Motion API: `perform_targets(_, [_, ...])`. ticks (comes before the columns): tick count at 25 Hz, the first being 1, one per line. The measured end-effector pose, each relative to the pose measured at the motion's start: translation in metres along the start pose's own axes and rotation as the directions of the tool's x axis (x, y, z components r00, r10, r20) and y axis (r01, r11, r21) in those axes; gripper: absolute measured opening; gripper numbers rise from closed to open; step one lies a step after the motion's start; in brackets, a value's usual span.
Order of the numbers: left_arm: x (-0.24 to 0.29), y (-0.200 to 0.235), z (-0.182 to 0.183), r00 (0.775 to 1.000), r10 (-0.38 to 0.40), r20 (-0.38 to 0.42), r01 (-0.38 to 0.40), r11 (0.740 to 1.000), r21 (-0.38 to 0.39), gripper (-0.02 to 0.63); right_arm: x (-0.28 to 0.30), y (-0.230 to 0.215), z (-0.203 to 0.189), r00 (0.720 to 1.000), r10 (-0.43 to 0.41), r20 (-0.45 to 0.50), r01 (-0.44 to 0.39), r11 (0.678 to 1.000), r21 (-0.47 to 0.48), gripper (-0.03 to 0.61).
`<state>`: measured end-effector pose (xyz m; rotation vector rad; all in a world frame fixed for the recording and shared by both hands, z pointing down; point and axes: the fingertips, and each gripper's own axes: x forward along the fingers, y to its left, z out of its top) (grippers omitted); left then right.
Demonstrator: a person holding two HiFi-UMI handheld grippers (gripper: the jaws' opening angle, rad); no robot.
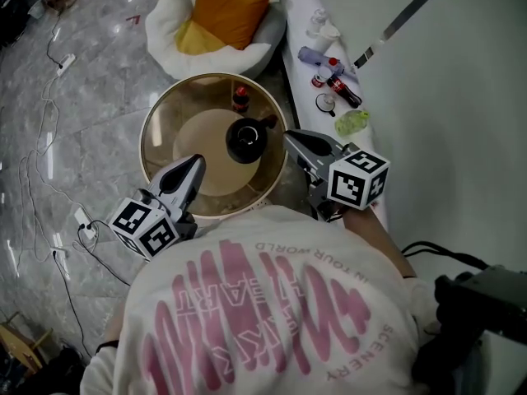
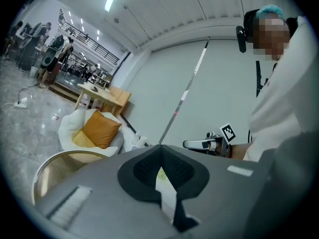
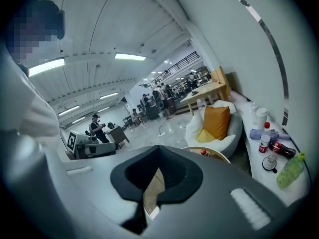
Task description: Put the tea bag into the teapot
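Left claw hovers at the desk's seven o'clock rim and the right claw at three, with the teapot just right of centre. In the left gripper view, my claw is clenched on a pale slip, which I judge is the tea bag. In the right gripper view, that claw is pinched together, empty. I'm carrying: next I swing toward one o'clock, centre over the pot, then release.

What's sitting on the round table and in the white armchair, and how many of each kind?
Teapot: 1
Bottle: 1
Cushions, one orange and one yellow: 2
Total: 4
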<state>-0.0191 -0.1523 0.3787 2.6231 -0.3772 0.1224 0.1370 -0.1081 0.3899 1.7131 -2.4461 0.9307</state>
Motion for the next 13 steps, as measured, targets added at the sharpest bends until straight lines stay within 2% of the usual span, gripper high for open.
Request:
perform_targets(6, [0.001,0.000,0.000,1.000,0.006,-0.024,-0.006,1.000,-0.009,0.015,-0.001,-0.006,-0.004,1.000,-0.015,-0.014,0.015,1.000,0.014,0.005])
perform_targets(13, [-0.005,0.013,-0.007,1.000,0.009,-0.004,-0.009,1.000,-0.029,0.015,0.009,-0.004,-0.001,1.000,-0.014,-0.023,0.014,1.000,0.002,0.005])
